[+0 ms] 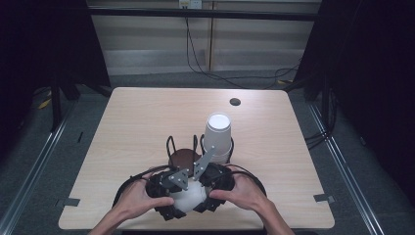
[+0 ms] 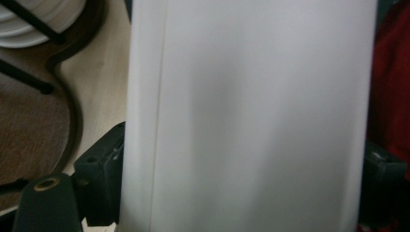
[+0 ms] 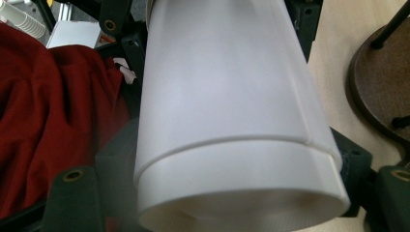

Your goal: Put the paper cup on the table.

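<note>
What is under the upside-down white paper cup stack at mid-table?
The upside-down white paper cup stack stands in a black wire holder on the light wooden table. The stack covers the holder's base and anything inside the cups.

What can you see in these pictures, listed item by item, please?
table: one, light wood, centre of the high view.
hole: one, dark, round, far side of the tabletop.
cup stack: one, white, upside down, mid-table inside black wire loops.
brown base: one, round, with black wire loops, left of the stack.
held cups: at least two nested, white, lying between both grippers at the near edge.
red cloth: one, beyond the held cups in the right gripper view.
cables: several, black, on the floor behind the table.
left gripper: black, against the held cups.
right gripper: black, jaws clamping the held cups.
hands: two, on the grippers.
</note>
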The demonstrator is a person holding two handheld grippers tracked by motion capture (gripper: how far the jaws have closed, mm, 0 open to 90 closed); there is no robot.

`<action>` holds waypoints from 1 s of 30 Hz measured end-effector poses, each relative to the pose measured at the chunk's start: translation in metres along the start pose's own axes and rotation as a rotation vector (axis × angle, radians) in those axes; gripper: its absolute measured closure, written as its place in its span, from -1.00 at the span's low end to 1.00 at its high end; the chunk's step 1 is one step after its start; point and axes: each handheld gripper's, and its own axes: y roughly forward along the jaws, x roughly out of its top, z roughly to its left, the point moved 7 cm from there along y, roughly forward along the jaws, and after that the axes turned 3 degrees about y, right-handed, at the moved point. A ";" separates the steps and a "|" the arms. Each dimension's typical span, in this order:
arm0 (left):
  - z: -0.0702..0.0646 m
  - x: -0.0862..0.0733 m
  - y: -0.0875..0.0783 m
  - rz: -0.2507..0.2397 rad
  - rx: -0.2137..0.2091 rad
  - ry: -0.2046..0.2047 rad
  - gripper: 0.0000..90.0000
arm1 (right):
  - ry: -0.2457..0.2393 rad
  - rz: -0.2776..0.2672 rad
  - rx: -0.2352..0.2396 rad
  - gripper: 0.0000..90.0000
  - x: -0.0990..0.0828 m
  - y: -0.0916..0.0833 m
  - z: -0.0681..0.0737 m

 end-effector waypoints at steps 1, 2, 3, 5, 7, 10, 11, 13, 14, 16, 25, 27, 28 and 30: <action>0.001 0.000 0.000 -0.002 0.003 0.001 -0.69 | 0.001 -0.001 -0.003 -0.44 0.000 0.000 0.000; 0.002 0.000 -0.001 -0.009 0.003 0.020 -0.70 | 0.003 -0.005 -0.009 -0.44 0.000 0.000 -0.001; 0.002 0.000 -0.002 -0.018 0.006 0.028 -0.69 | 0.003 -0.008 -0.011 -0.44 0.000 0.000 -0.001; 0.001 0.000 -0.003 -0.036 0.013 0.048 -0.69 | 0.001 -0.010 -0.009 -0.44 0.000 -0.001 -0.002; 0.001 0.001 -0.004 -0.053 0.022 0.068 -0.69 | 0.009 -0.010 -0.011 -0.44 0.000 -0.002 -0.001; 0.001 0.001 -0.006 -0.071 0.018 0.075 -0.69 | -0.009 -0.026 -0.012 -0.44 0.001 -0.002 -0.002; 0.002 0.001 -0.006 -0.077 0.013 0.080 -0.70 | -0.009 -0.026 -0.015 -0.44 0.001 -0.002 -0.002; 0.003 0.000 -0.007 -0.090 0.010 0.075 -0.70 | 0.000 -0.023 -0.013 -0.45 0.001 -0.003 -0.002; 0.003 0.000 -0.007 -0.097 0.000 0.082 -0.70 | 0.003 -0.024 -0.014 -0.45 0.001 -0.003 -0.003; 0.004 0.000 -0.007 -0.109 -0.003 0.072 -0.70 | 0.004 -0.026 -0.013 -0.45 0.001 -0.003 -0.003; 0.007 0.000 -0.016 -0.178 -0.035 0.046 -0.70 | 0.004 -0.039 -0.012 -0.45 0.001 -0.003 -0.004; 0.008 0.000 -0.017 -0.187 -0.031 0.041 -0.70 | 0.003 -0.044 -0.008 -0.45 0.002 -0.002 -0.004; 0.008 0.000 -0.018 -0.194 -0.032 0.037 -0.70 | 0.000 -0.047 -0.008 -0.44 0.002 -0.002 -0.005; 0.009 0.000 -0.021 -0.219 -0.026 0.026 -0.69 | 0.015 -0.051 -0.006 -0.44 0.002 -0.002 -0.005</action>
